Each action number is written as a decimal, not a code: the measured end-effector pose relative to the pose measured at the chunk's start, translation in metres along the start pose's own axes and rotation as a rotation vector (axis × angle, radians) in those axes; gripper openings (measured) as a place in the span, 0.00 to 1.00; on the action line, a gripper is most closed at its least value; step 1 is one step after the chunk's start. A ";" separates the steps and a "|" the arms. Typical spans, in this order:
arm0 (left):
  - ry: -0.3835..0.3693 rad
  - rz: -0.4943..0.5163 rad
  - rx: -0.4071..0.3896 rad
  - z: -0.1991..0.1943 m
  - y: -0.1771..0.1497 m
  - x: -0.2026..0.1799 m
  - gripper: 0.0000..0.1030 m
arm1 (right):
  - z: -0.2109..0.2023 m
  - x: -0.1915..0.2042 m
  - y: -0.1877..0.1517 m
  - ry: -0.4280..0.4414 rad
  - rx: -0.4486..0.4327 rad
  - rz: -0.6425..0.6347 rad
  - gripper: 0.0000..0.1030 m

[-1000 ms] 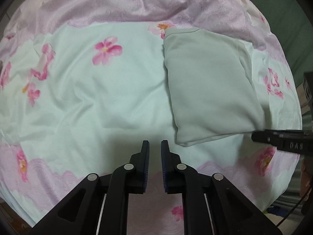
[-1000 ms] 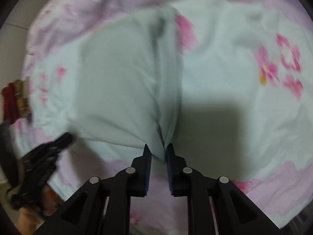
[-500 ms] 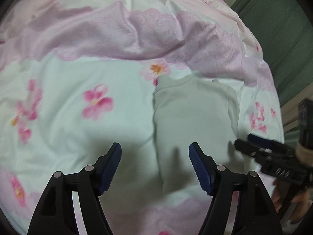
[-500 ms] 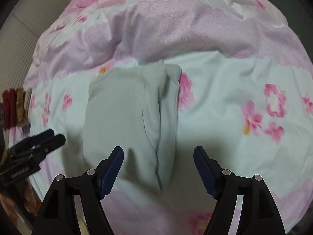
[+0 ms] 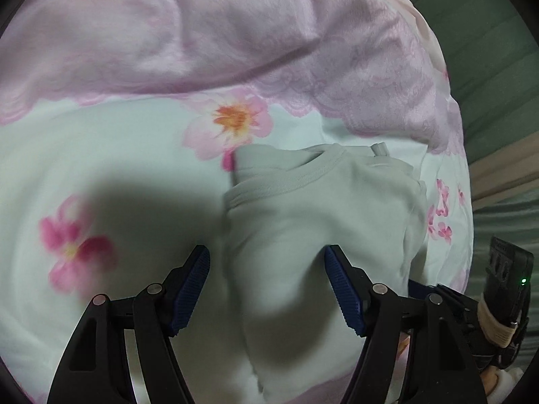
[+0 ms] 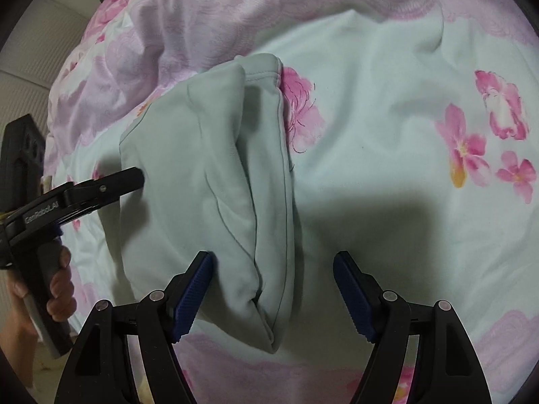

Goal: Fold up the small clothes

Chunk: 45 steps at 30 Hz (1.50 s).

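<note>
Both claws, left claw point(image 5: 267, 289) and right claw point(image 6: 273, 291), were spread apart gripping nothing, pale green top point(image 6: 215, 175) lay folded on the floral bedsheet point(image 6: 387, 134), probably one final fold left.

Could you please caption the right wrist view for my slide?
Open right hand-held gripper poised over folded grey garment on floral bedsheet.

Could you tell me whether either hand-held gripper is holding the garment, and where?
Neither: the left hand-held gripper and right hand-held gripper are both open over the garment.
</note>
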State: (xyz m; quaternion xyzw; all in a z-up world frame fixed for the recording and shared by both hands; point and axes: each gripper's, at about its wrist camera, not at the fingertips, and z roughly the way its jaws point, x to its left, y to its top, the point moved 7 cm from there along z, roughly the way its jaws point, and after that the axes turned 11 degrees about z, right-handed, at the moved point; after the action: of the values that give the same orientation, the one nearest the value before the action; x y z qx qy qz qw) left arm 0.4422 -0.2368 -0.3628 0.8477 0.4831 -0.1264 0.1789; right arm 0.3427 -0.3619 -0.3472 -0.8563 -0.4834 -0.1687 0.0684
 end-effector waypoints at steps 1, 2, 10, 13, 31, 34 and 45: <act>-0.007 -0.002 0.003 0.004 0.003 0.000 0.65 | 0.003 0.000 0.001 0.001 0.002 -0.004 0.73; -0.017 -0.007 0.007 0.008 0.006 -0.001 0.63 | 0.006 0.000 0.002 0.004 0.004 -0.006 0.73; -0.035 -0.014 0.051 0.026 0.021 -0.009 0.29 | 0.020 0.004 0.017 0.033 0.006 0.042 0.72; -0.044 -0.026 0.038 0.017 0.020 -0.009 0.18 | 0.020 0.011 0.019 0.049 0.008 0.021 0.43; 0.094 -0.024 -0.183 -0.135 -0.030 -0.037 0.07 | -0.082 0.085 -0.017 0.154 -0.057 -0.179 0.14; 0.094 -0.057 -0.208 -0.151 -0.044 -0.035 0.07 | -0.091 0.098 -0.036 0.168 -0.054 -0.212 0.14; 0.129 -0.025 -0.070 -0.102 -0.095 -0.037 0.08 | -0.070 0.052 -0.035 0.070 -0.088 -0.206 0.13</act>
State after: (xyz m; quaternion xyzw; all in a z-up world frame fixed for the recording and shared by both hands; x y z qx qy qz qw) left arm 0.3460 -0.1770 -0.2731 0.8413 0.5082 -0.0567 0.1751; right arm 0.3217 -0.3213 -0.2645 -0.7977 -0.5585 -0.2255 0.0300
